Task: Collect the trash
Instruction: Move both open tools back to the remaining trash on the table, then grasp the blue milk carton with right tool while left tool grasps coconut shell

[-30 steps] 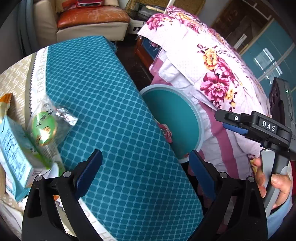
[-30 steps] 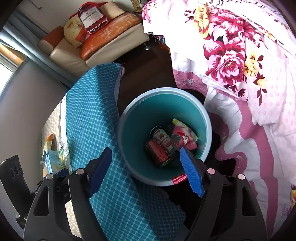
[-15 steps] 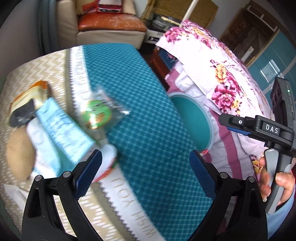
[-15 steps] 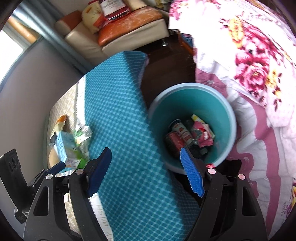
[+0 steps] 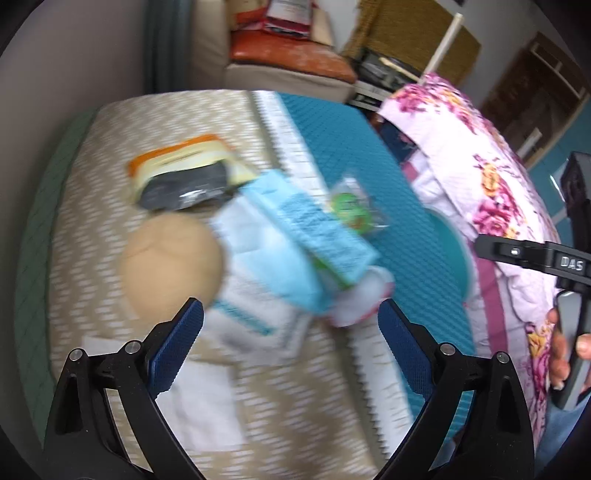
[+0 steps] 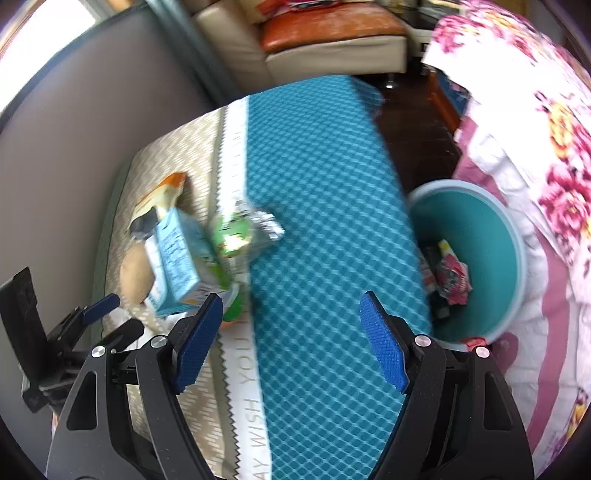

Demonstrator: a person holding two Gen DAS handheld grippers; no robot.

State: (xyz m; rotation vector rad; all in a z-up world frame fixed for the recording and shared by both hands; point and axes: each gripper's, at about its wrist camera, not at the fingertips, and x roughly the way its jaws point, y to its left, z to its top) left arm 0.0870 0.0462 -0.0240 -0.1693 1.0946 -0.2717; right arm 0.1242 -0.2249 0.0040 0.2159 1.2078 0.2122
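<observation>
A heap of trash lies on the table: a light blue carton (image 5: pixel 325 236) (image 6: pixel 177 266), a green-labelled clear wrapper (image 5: pixel 351 210) (image 6: pixel 236 232), an orange and black packet (image 5: pixel 184 173) (image 6: pixel 159 203), a tan round lump (image 5: pixel 170 262) and white paper (image 5: pixel 258 317). My left gripper (image 5: pixel 291 347) hangs open just above the heap, nothing between its blue pads. My right gripper (image 6: pixel 291 339) is open over the teal cloth, right of the heap. The teal bin (image 6: pixel 491 229) (image 5: pixel 456 247) stands on the floor beside the table, with wrappers and cans inside.
The table wears a beige and teal cloth (image 6: pixel 321 184). A bed with a floral quilt (image 6: pixel 535 122) (image 5: pixel 480 177) stands close behind the bin. A sofa with an orange cushion (image 6: pixel 332 29) sits at the far end. A hand (image 5: pixel 561 354) holds the right gripper's handle.
Both grippers have swung left, away from the bin and over the table. The trash heap has come from the left edge to the middle of the left wrist view. Both stayed open.
</observation>
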